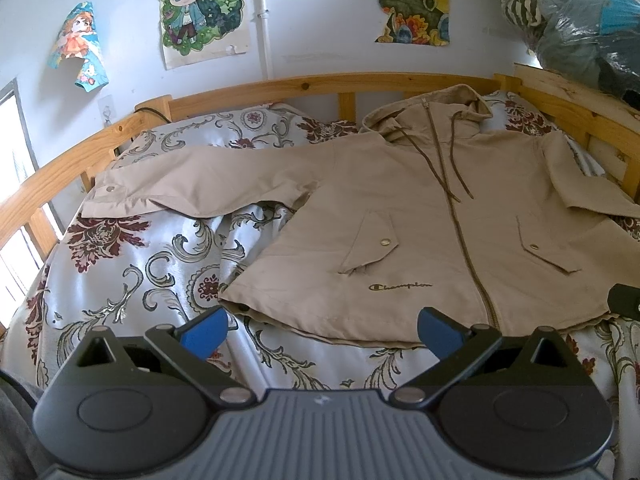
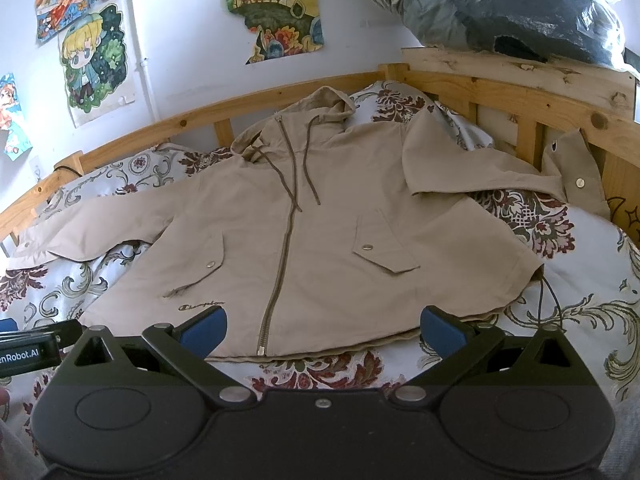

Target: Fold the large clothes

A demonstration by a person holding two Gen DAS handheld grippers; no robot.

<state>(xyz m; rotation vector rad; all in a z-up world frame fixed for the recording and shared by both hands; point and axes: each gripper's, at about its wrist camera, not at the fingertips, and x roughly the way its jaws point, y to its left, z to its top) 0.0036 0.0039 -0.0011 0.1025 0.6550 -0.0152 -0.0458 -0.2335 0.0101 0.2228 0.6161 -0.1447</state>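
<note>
A beige hooded zip jacket point(image 1: 400, 216) lies spread face up on the bed, hood toward the headboard, both sleeves stretched out sideways. It also shows in the right wrist view point(image 2: 312, 240). My left gripper point(image 1: 322, 334) is open and empty, hovering just before the jacket's hem, left of the zipper. My right gripper point(image 2: 322, 332) is open and empty, just before the hem near the zipper's lower end. The right sleeve's cuff point(image 2: 576, 176) rests up against the bed rail.
The bed has a floral satin cover point(image 1: 132, 280) and a wooden rail frame point(image 1: 280, 84). Bagged clothes point(image 2: 520, 4) are piled on the rail at the back right. Posters hang on the wall point(image 1: 320, 20). The other gripper's body shows at the left edge of the right wrist view point(image 2: 24, 354).
</note>
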